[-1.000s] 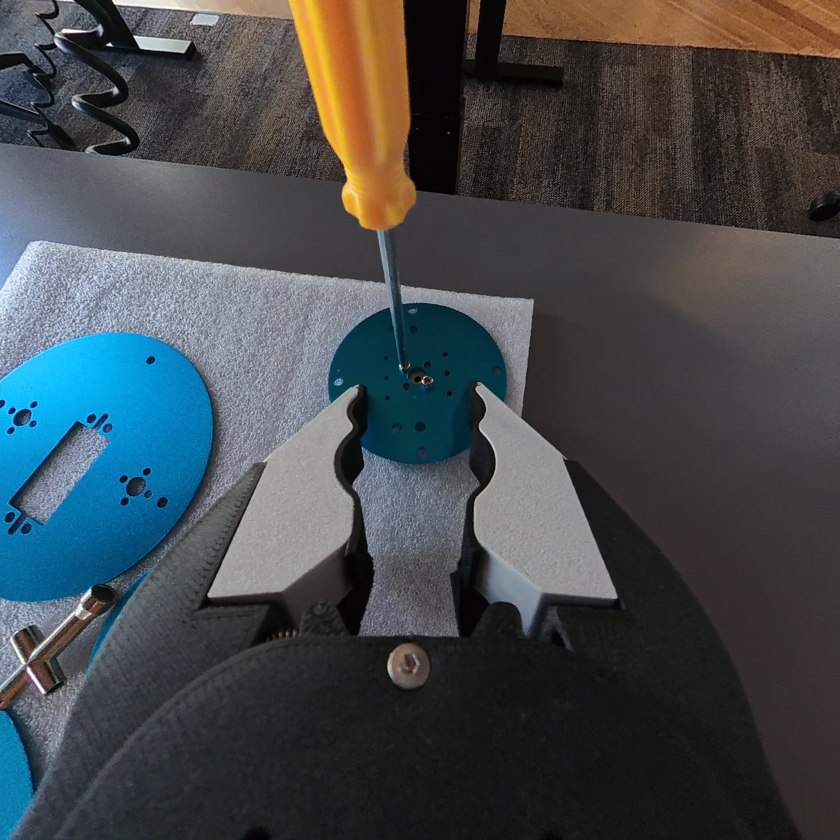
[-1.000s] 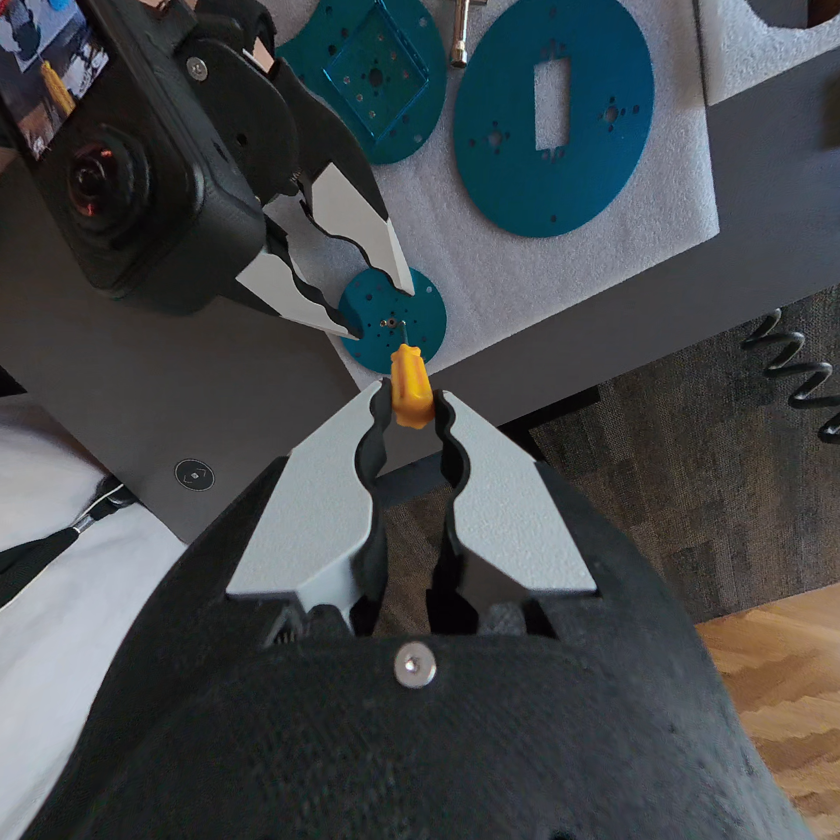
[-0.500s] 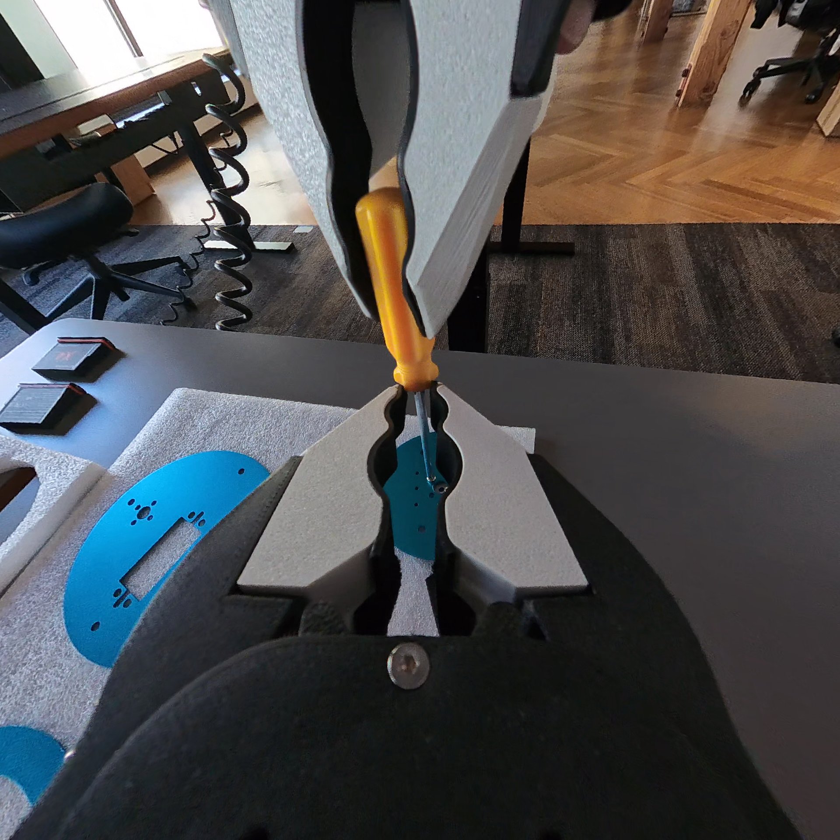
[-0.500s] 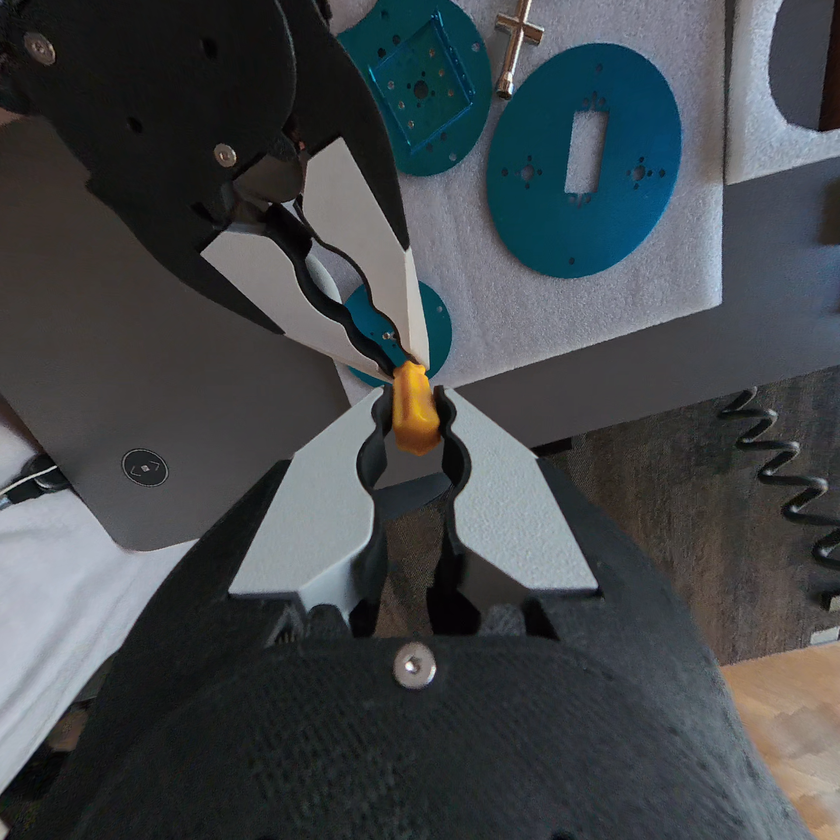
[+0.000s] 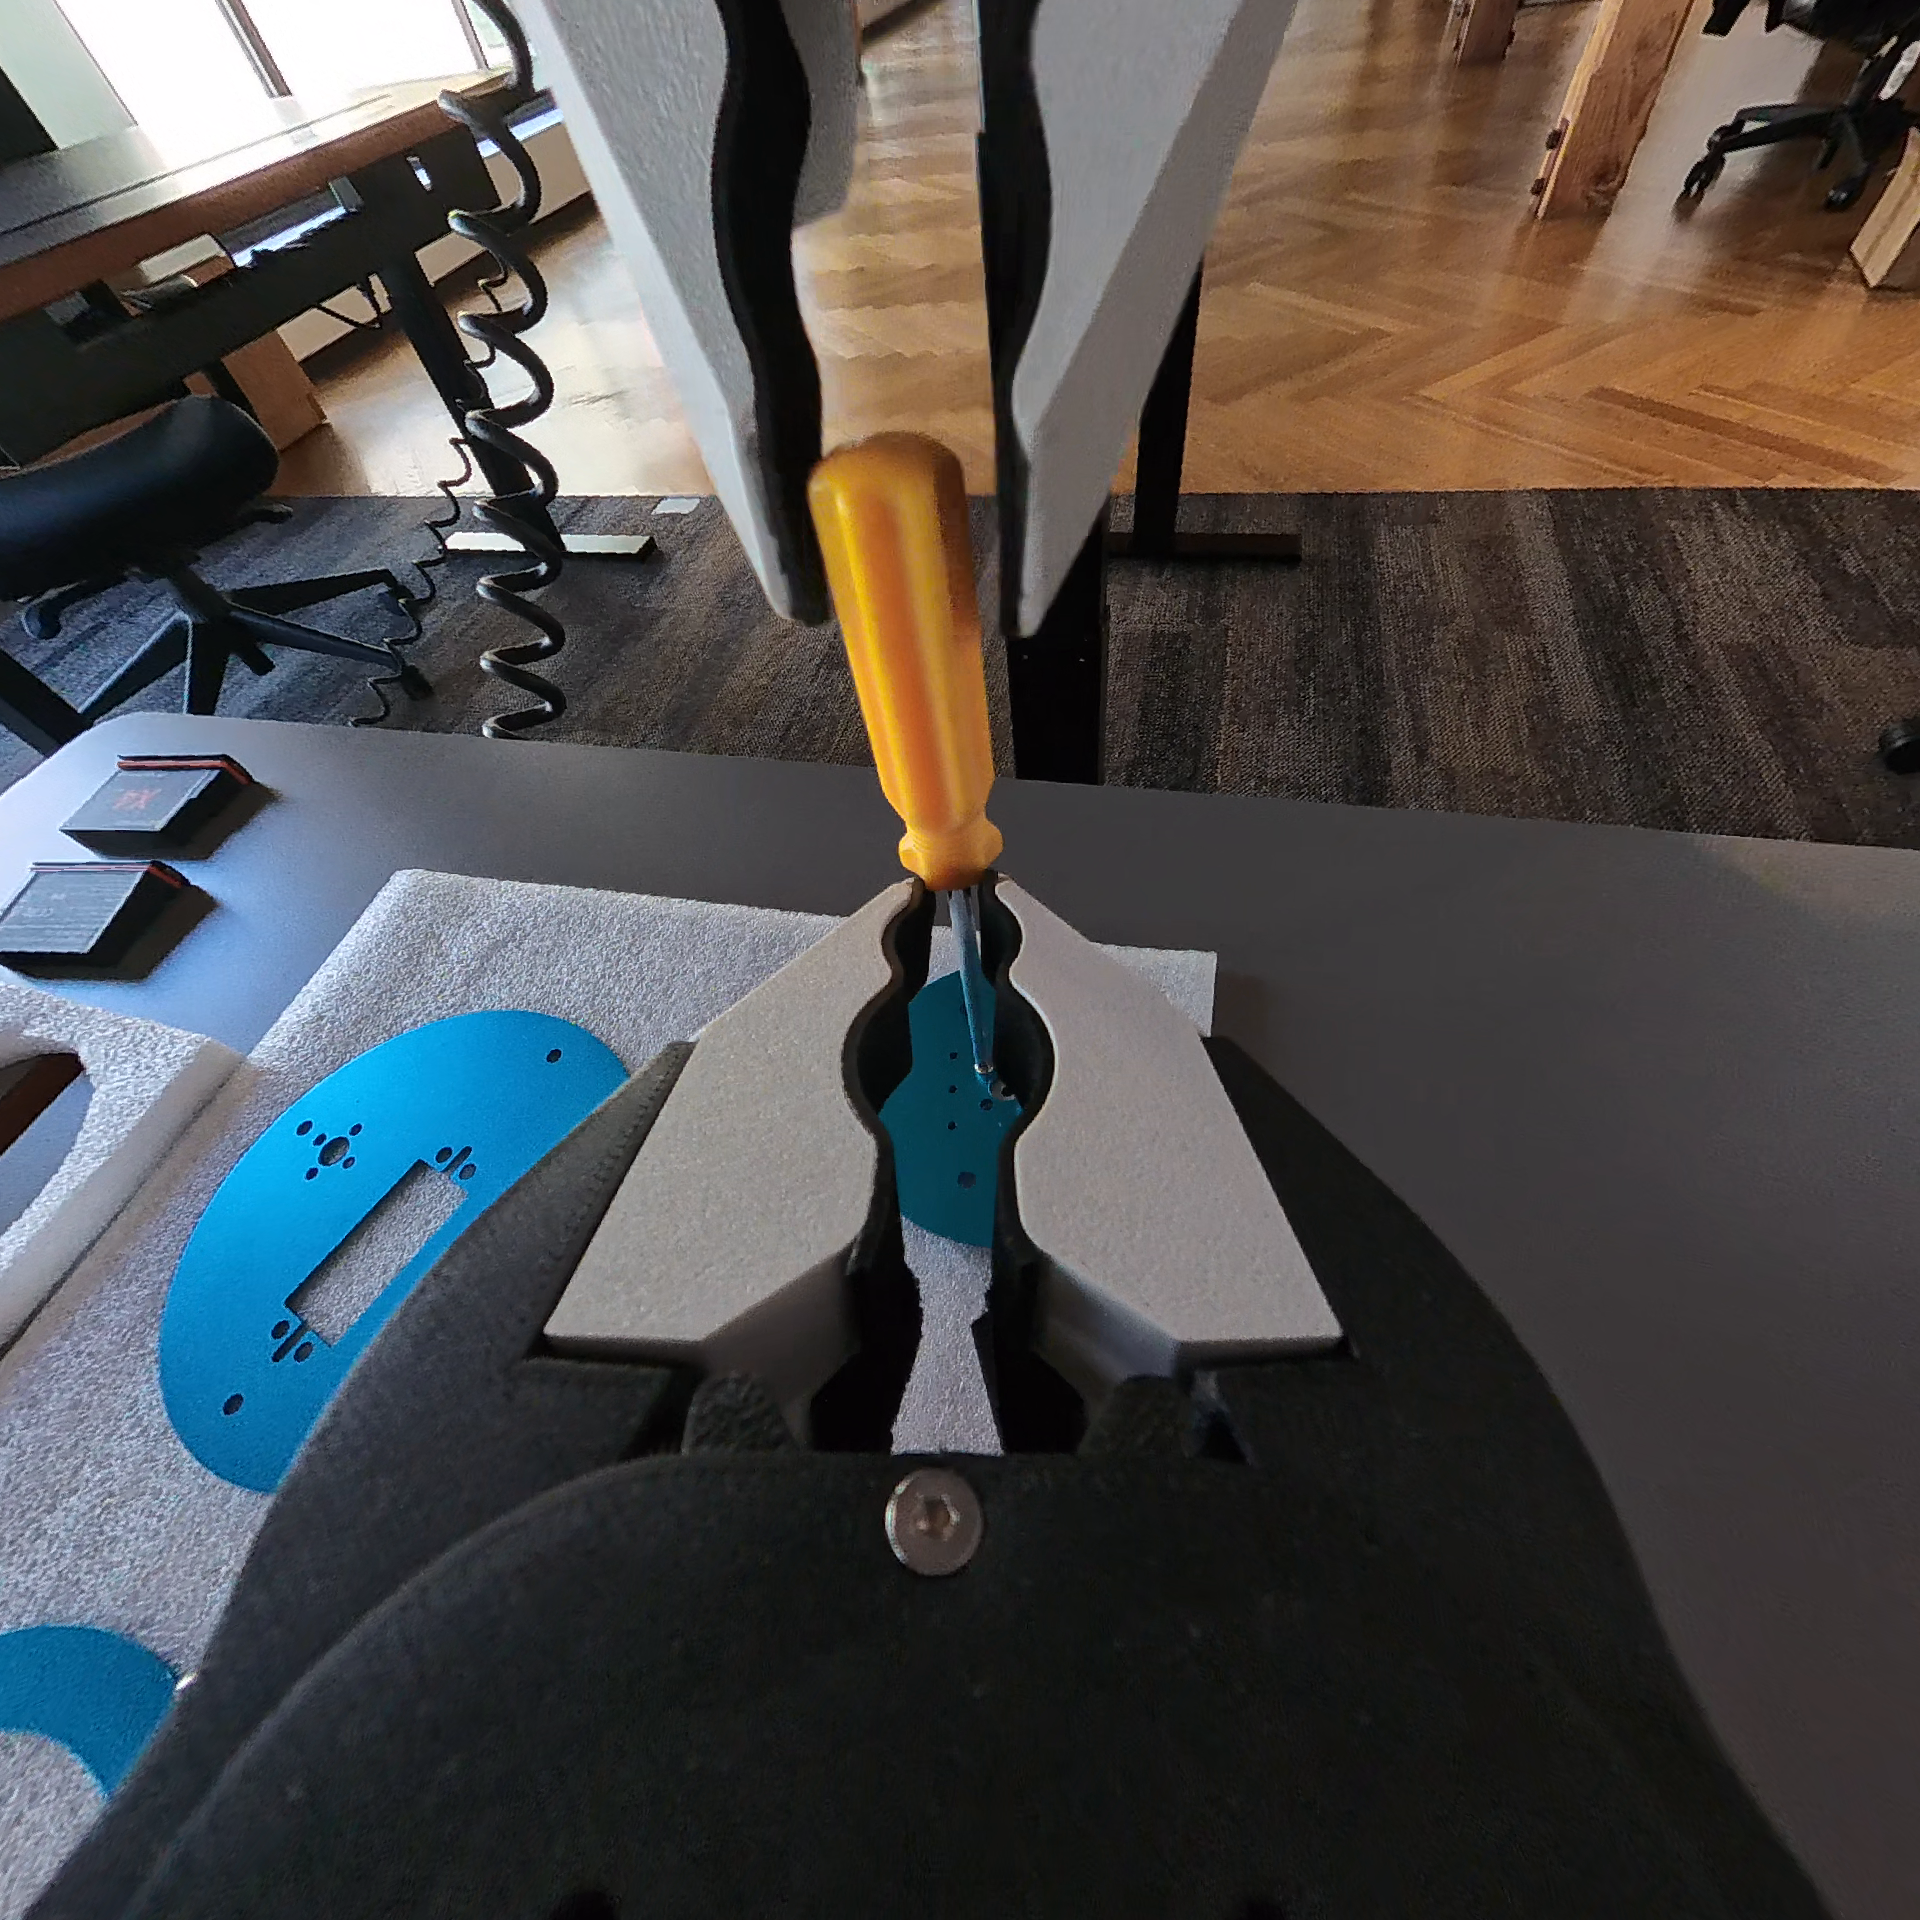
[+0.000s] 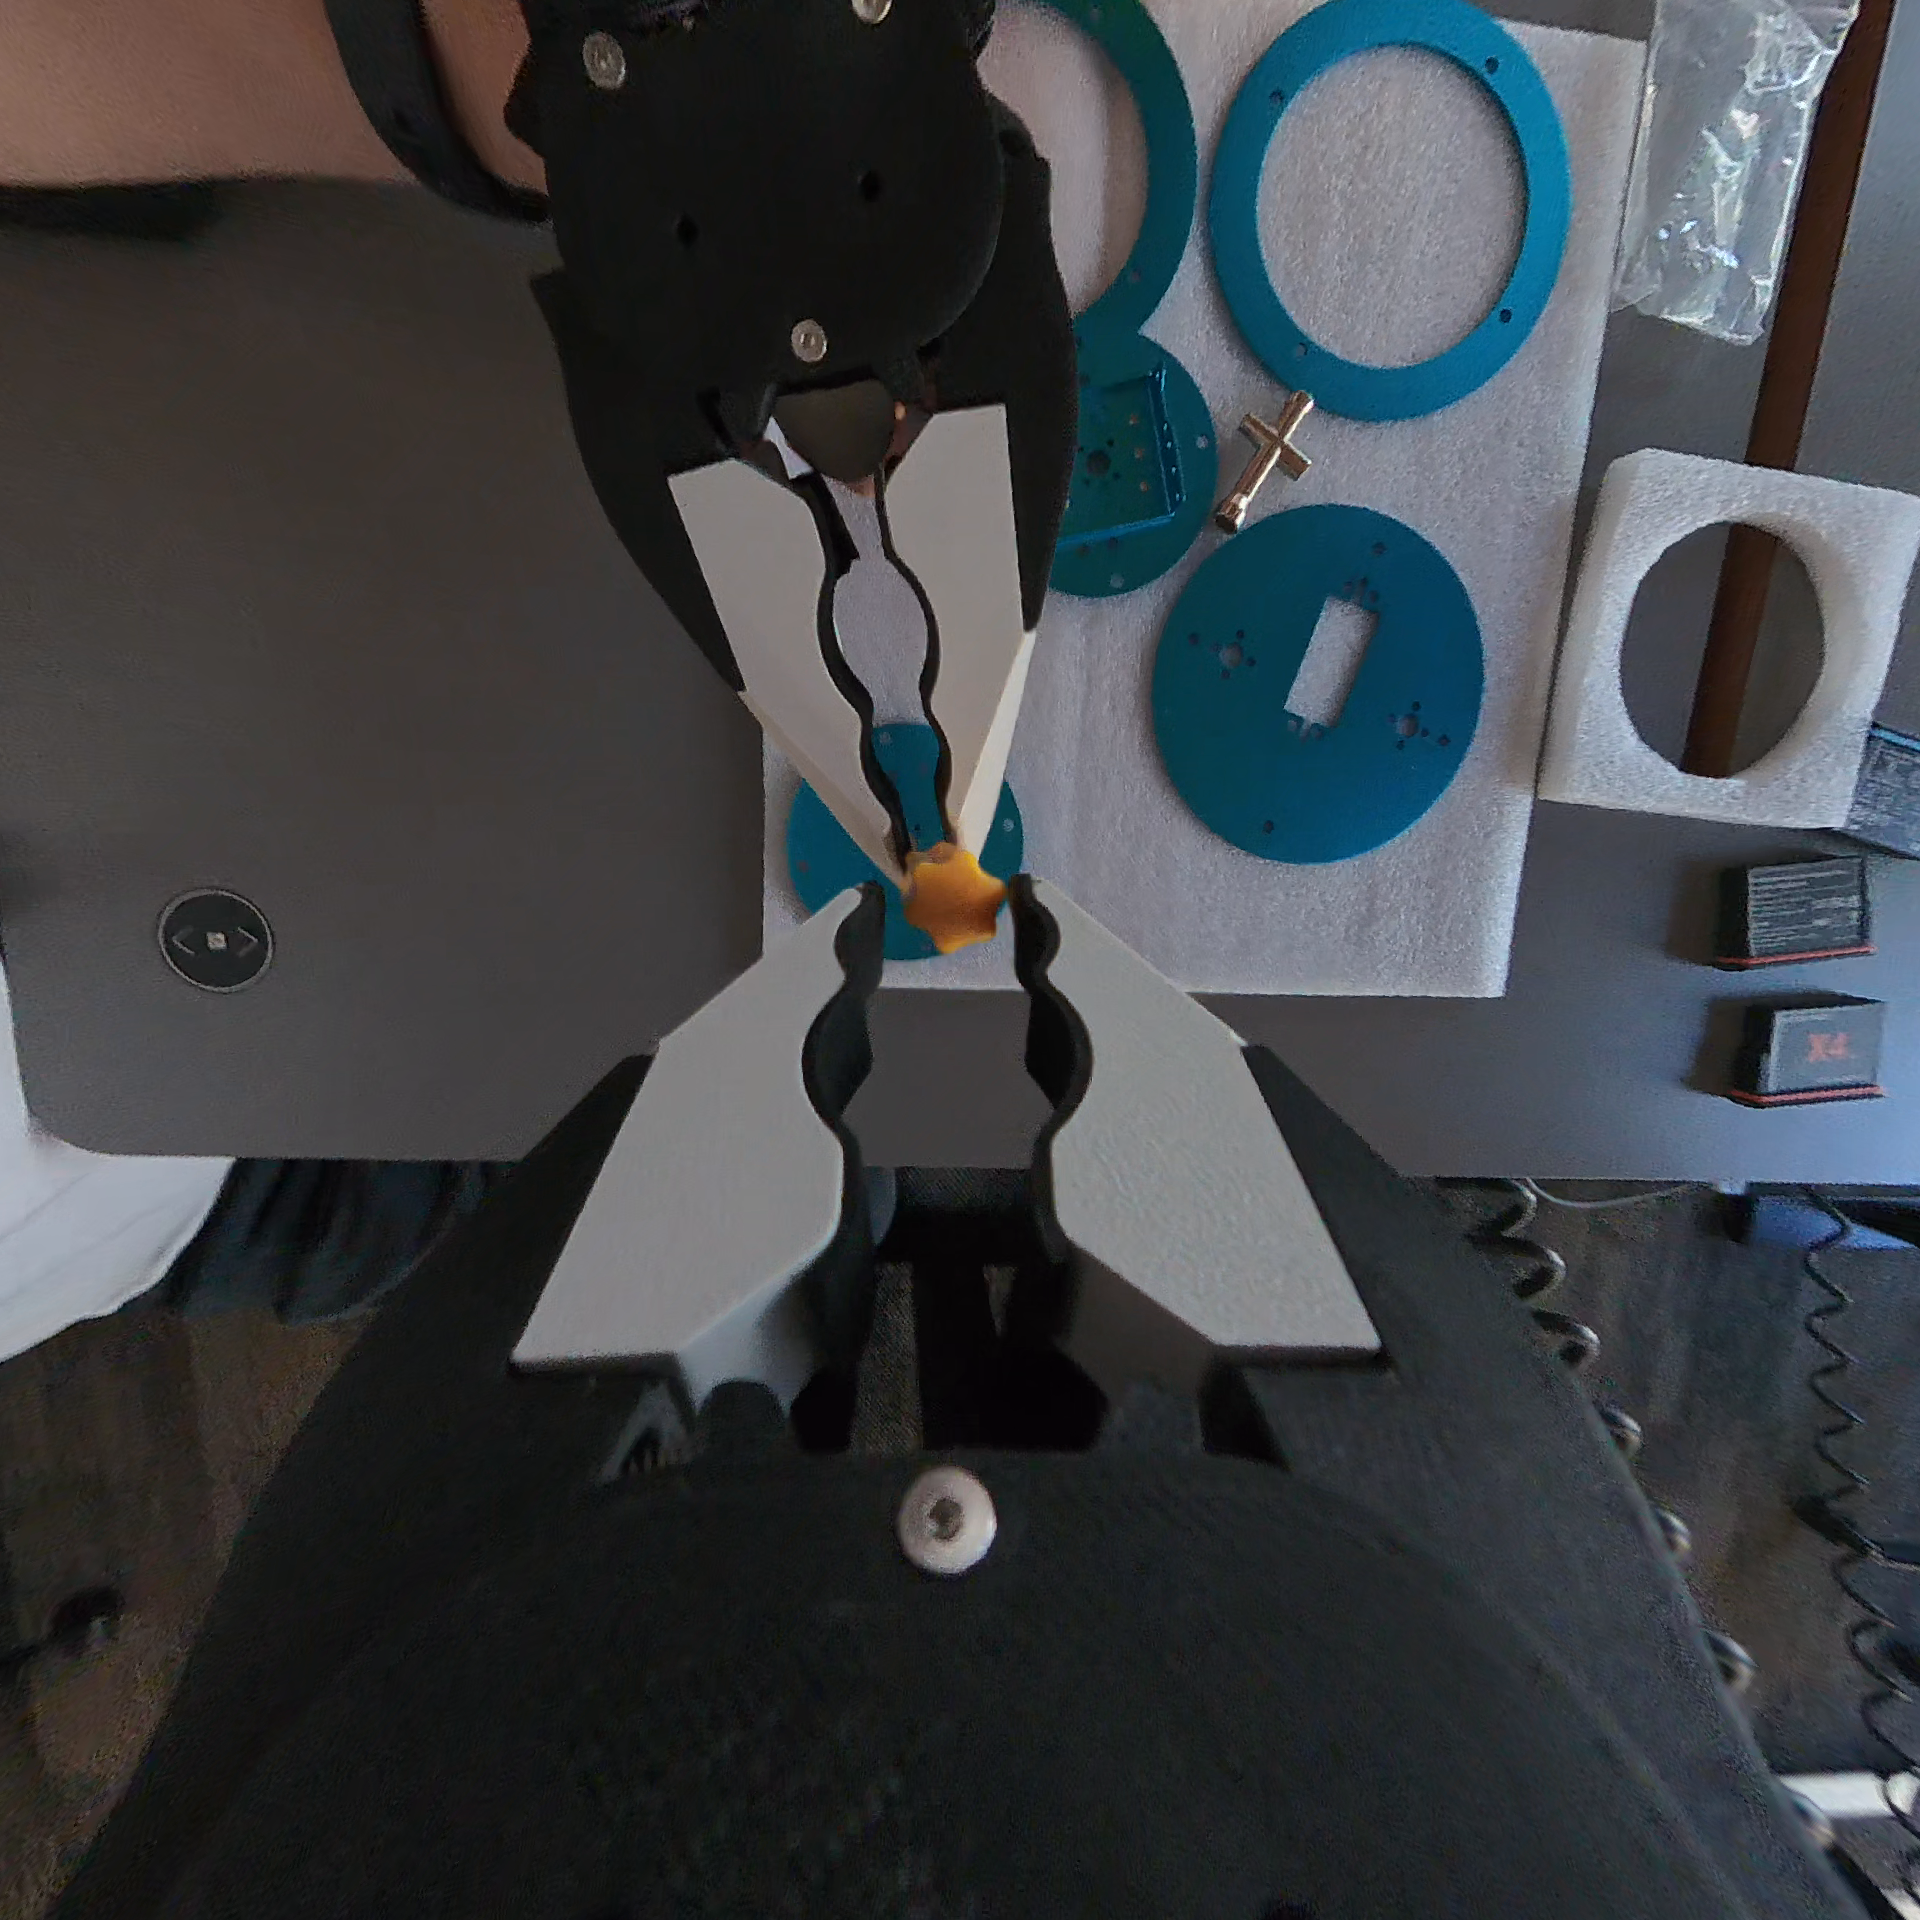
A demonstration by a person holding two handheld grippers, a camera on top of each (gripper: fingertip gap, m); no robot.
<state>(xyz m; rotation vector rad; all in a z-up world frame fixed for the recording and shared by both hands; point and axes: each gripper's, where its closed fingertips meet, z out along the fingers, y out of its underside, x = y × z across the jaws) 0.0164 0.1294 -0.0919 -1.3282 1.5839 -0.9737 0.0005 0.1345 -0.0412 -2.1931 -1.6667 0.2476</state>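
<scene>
An orange-handled screwdriver (image 5: 914, 665) stands upright, its tip on a screw at the middle of a small blue disc (image 5: 940, 1143) on white foam. My left gripper (image 5: 956, 888) is shut on the screwdriver's metal shaft just under the handle collar. My right gripper (image 6: 943, 899) comes down from above and is open, one finger on each side of the handle top (image 6: 951, 899) with small gaps. From above, the left gripper (image 6: 925, 847) covers most of the small disc (image 6: 831, 852).
On the foam sheet (image 6: 1195, 914) lie a large blue disc with a rectangular slot (image 6: 1320, 686), blue rings (image 6: 1392, 208), a blue plate with a square recess (image 6: 1132, 468) and a metal cross wrench (image 6: 1268, 457). A holed foam block (image 6: 1725, 644) and black boxes (image 6: 1792, 909) lie beyond, near the table edge. My hands' fingertips stand some 5 centimeters from each other.
My left gripper moved up to the screwdriver and shut on its shaft. My right gripper, earlier shut on the handle, has opened and now looks straight down.
</scene>
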